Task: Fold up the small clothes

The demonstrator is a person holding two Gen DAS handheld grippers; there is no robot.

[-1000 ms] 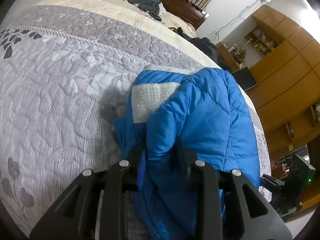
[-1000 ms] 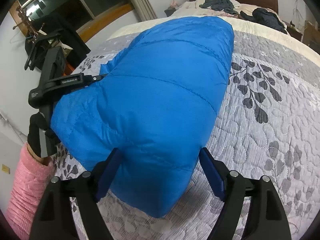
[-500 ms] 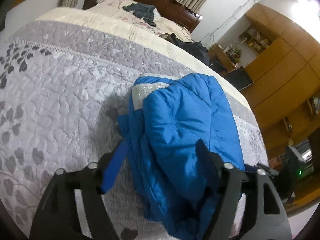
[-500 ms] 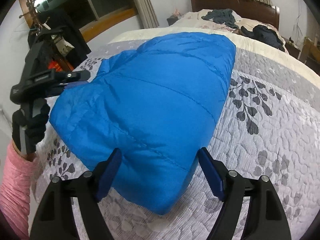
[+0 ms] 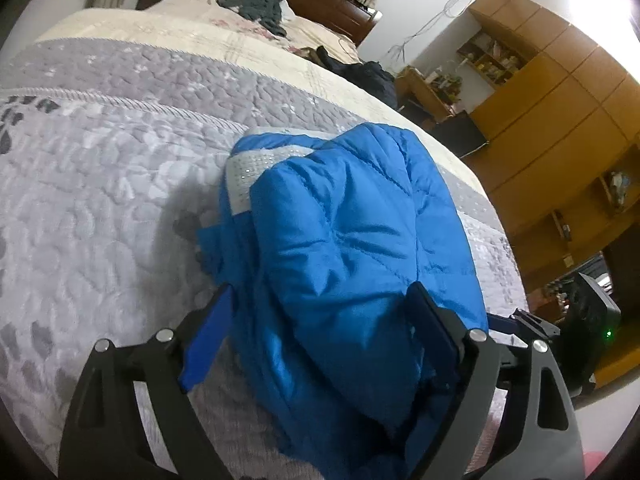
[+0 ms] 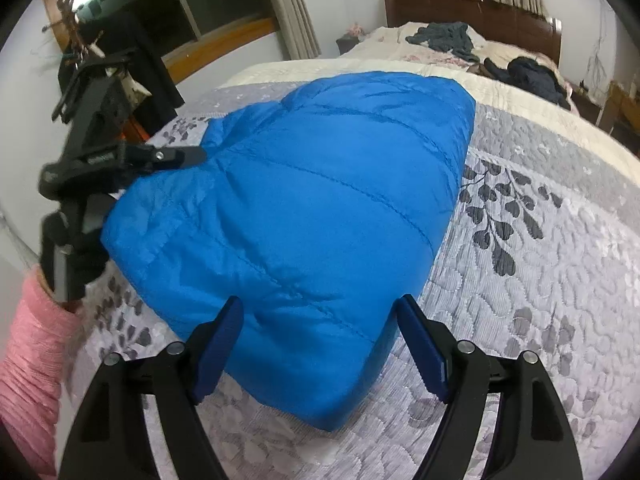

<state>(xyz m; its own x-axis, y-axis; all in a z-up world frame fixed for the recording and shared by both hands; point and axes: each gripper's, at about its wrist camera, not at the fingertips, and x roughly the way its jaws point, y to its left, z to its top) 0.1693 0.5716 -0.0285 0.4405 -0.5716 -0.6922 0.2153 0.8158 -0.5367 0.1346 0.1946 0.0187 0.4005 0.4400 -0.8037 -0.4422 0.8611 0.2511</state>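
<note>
Grey leaf-quilted bedspread (image 6: 540, 280) under folded blue puffer jacket (image 6: 312, 208); wooden wardrobe (image 5: 560, 128) behind. Left tongs (image 5: 320, 328) and right tongs (image 6: 320, 340) both spread wide, gripping nothing.

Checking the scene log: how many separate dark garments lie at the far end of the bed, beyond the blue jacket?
2. A grey-teal garment lies on the cream bedding near the headboard; a darker garment lies further right, near the bed's edge. Others may be hidden behind the blue jacket.
</note>
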